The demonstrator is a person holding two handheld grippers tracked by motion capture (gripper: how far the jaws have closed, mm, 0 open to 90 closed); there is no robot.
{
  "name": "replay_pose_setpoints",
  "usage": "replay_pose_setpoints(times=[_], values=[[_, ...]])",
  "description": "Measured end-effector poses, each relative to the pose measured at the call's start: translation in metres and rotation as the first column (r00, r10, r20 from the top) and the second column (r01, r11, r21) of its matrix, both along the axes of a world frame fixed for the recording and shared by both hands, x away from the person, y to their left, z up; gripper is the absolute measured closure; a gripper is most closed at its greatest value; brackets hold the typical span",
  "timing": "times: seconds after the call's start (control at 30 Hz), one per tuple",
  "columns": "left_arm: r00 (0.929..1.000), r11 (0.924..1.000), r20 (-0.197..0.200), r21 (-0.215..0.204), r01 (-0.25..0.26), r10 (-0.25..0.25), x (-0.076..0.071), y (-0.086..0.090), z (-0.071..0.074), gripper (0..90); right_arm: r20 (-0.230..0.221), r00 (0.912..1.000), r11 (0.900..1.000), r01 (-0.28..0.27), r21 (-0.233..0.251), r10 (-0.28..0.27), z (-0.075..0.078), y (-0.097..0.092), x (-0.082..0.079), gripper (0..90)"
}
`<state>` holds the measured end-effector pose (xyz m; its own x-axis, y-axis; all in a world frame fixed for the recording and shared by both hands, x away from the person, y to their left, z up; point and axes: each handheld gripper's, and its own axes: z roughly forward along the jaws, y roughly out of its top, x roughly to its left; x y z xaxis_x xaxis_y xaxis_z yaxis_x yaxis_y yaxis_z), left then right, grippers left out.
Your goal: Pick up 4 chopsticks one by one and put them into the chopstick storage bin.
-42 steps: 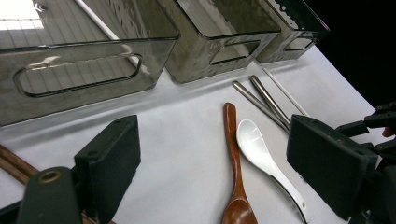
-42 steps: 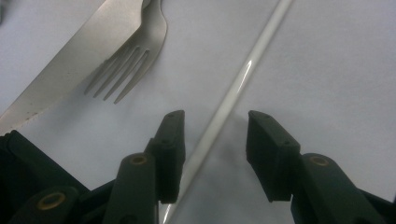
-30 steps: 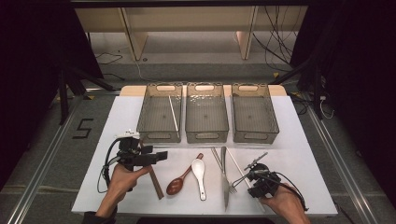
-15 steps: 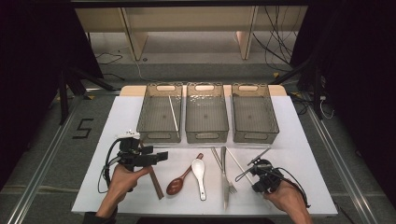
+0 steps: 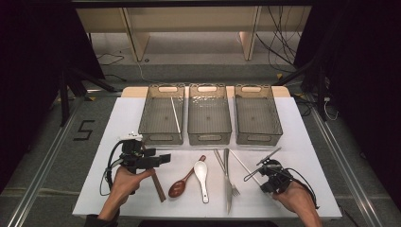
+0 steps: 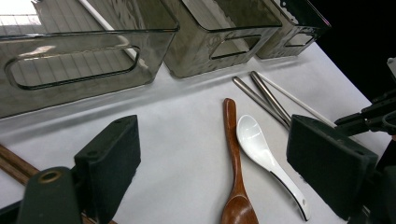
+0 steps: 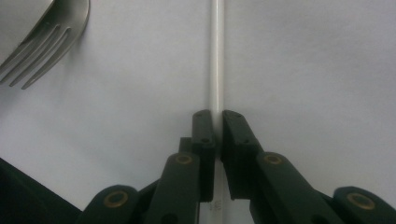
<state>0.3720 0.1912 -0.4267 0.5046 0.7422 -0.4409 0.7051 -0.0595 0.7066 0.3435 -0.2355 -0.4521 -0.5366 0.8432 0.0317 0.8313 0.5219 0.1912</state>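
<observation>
My right gripper point(image 5: 251, 176) point(image 7: 218, 122) is low over the table at the front right. Its jaws have just been closing and now pinch a white chopstick point(image 5: 238, 160) point(image 7: 216, 56) that lies flat on the white table point(image 5: 302, 156). My left gripper point(image 5: 163, 159) point(image 6: 217, 149) hovers open at the front left, above a pair of brown chopsticks point(image 5: 159, 187) point(image 6: 11, 164). Between the two grippers lie a wooden spoon point(image 5: 181, 185) point(image 6: 232, 154), a white ceramic spoon point(image 5: 202, 174) point(image 6: 256, 140) and a metal fork point(image 5: 228, 182) point(image 7: 42, 42).
Three smoky clear bins stand in a row behind the cutlery: left point(image 5: 162, 138), middle point(image 5: 209, 138) and right point(image 5: 258, 138). A second white chopstick point(image 5: 176, 116) lies in the left bin. Another metal handle point(image 5: 219, 159) rests beside the fork.
The right gripper's jaws have drawn together onto the white chopstick, and the hand has edged slightly to the right. The left hand has stayed where it was.
</observation>
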Motion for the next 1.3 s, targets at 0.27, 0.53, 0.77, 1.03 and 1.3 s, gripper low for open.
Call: replay_pose_setpoints(times=[0.27, 0.53, 0.77, 1.03, 1.3], values=[[1.0000, 1.0000, 0.001, -0.002, -0.003, 0.003, 0.000, 0.001, 0.000, 17.3, 0.026, 0.9994, 0.9990, -0.025, 0.038, 0.024, 0.006, -0.005, -0.004, 84.5], [1.0000, 1.0000, 0.003, -0.003, -0.006, 0.006, 0.000, 0.001, 0.001, 17.3, 0.049, 0.9984, 0.9977, -0.033, 0.060, 0.030, 0.013, -0.011, -0.007, 84.5], [1.0000, 1.0000, 0.003, 0.000, -0.003, 0.003, 0.000, 0.000, 0.002, 17.3, 0.094, 0.9952, 0.9934, -0.036, 0.109, 0.026, 0.024, -0.016, -0.012, 84.5], [1.0000, 0.9996, 0.001, -0.027, 0.004, -0.004, -0.002, -0.006, 0.004, 17.3, 0.179, 0.9834, 0.9710, -0.072, 0.228, 0.031, 0.044, -0.013, -0.013, 84.4], [0.9995, 0.9977, -0.016, -0.062, 0.028, -0.029, -0.005, -0.028, 0.006, 17.3, 0.231, 0.9720, 0.9511, -0.113, 0.287, 0.046, 0.049, 0.010, -0.010, 84.4]])
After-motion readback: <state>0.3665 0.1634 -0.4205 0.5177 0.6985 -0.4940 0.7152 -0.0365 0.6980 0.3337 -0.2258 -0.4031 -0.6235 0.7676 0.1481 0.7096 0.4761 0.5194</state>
